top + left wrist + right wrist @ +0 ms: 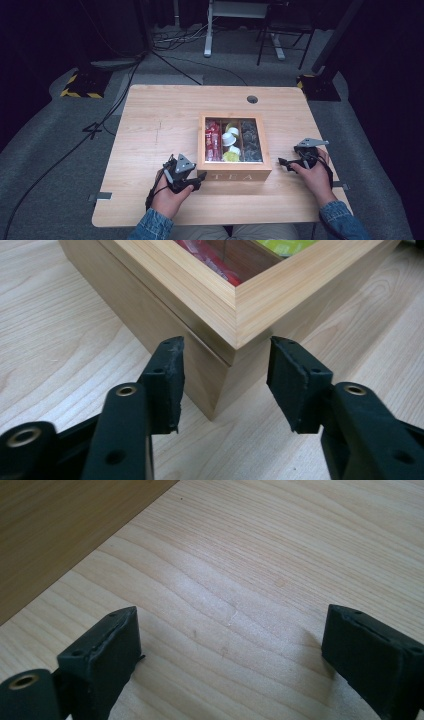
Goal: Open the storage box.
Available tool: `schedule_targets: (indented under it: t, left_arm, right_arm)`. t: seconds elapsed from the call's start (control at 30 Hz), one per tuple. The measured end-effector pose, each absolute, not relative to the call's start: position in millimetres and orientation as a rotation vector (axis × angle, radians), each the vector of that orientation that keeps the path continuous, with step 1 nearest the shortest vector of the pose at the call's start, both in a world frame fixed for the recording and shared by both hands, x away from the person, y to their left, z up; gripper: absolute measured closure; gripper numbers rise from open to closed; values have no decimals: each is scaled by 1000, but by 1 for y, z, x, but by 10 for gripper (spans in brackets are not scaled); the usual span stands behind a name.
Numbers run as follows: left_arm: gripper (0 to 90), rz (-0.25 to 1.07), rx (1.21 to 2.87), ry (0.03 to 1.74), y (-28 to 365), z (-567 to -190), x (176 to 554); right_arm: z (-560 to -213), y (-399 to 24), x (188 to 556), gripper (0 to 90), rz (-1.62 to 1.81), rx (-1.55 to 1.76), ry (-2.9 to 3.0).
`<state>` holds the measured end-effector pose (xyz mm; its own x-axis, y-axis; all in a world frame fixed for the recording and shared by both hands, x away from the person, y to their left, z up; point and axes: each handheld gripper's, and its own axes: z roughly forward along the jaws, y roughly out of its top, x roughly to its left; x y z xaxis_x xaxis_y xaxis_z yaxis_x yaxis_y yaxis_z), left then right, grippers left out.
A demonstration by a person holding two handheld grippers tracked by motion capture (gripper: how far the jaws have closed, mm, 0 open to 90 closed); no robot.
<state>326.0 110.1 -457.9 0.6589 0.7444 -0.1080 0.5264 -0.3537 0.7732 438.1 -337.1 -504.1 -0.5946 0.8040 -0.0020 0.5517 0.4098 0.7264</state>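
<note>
A wooden tea box (234,176) marked TEA stands in the middle of the table, its windowed lid down. Through the window I see red packets (212,140), white and yellow ones (230,142) and dark ones (250,141). My left gripper (196,181) is open at the box's front left corner. In the left gripper view the gripper (226,360) has one jaw on each side of that corner of the box (200,290), just below the lid seam. My right gripper (284,163) stands open to the right of the box. In the right gripper view the gripper (230,625) is over bare table, with the box wall (60,530) at upper left.
The light wood table (160,125) has a cable hole (252,99) near its far edge. Cables (100,125) run across the grey floor at left. A white desk leg (208,35) and a dark stand (280,40) are beyond the table.
</note>
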Motion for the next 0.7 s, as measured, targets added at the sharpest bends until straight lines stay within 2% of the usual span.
schedule_targets:
  t: [0.2, 0.3, 0.5, 0.7]
  left_arm:
    - [532, 348, 2056, 970, 110, -455, 326]
    - [534, 358, 2067, 967, 110, -453, 327]
    - [551, 417, 2096, 935, 106, -448, 326]
    - [557, 411, 2105, 946, 105, -446, 327]
  right_arm:
    - [-504, -337, 438, 103, 1000, 1164, 2322]
    - [-502, -337, 433, 253, 1059, 1147, 2328]
    - [-470, -332, 406, 254, 1180, 1085, 2335]
    - [-444, -321, 375, 246, 1183, 961, 2421]
